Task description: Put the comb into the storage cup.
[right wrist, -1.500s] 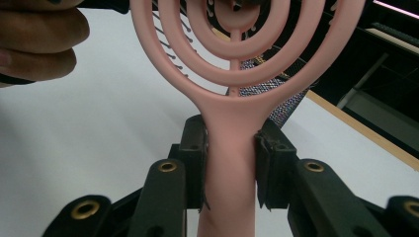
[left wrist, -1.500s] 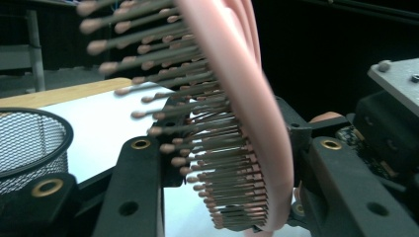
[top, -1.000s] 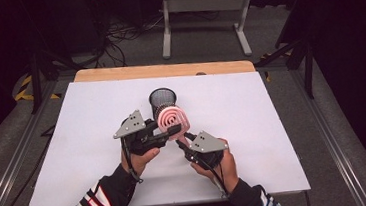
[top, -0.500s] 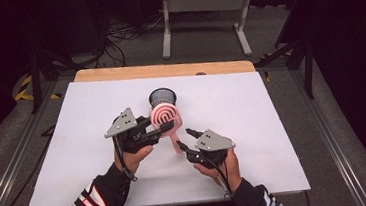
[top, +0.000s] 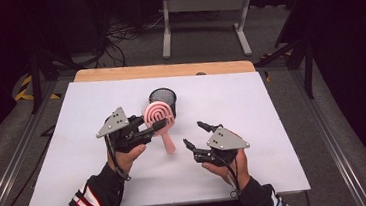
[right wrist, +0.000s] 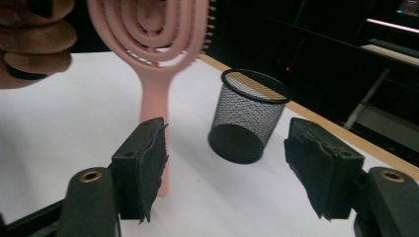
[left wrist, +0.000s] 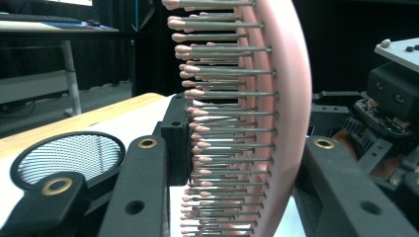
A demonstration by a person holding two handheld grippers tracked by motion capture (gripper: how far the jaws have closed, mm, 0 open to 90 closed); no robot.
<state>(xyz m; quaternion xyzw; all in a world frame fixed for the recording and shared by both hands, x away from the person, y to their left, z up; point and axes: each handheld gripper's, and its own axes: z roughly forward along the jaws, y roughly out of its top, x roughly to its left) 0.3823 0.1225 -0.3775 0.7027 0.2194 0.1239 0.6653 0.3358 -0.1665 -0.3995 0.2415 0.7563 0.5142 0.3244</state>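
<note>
The hairbrush [top: 158, 116] is a pink plastic brush with an open looped head, rows of thin pins and a narrow straight handle. It stands near the centre of the high view, head up, handle pointing down toward the bench [top: 271, 100]; whether the handle tip touches the surface cannot be told. Judged from its build, it is light and stiff, with a smooth handle that may slip and pins that bend under side load.

The left gripper [top: 159, 127] has its jaws clenched across the head, pins against one jaw and the smooth back against the other. This hold suits carrying; the handle is the better point for a second grip.

The right gripper [top: 198, 136], lower right of centre, has its jaws released, having just been opening, with nothing between them.

The mesh cup [top: 163, 99] stands upright just behind the brush.
</note>
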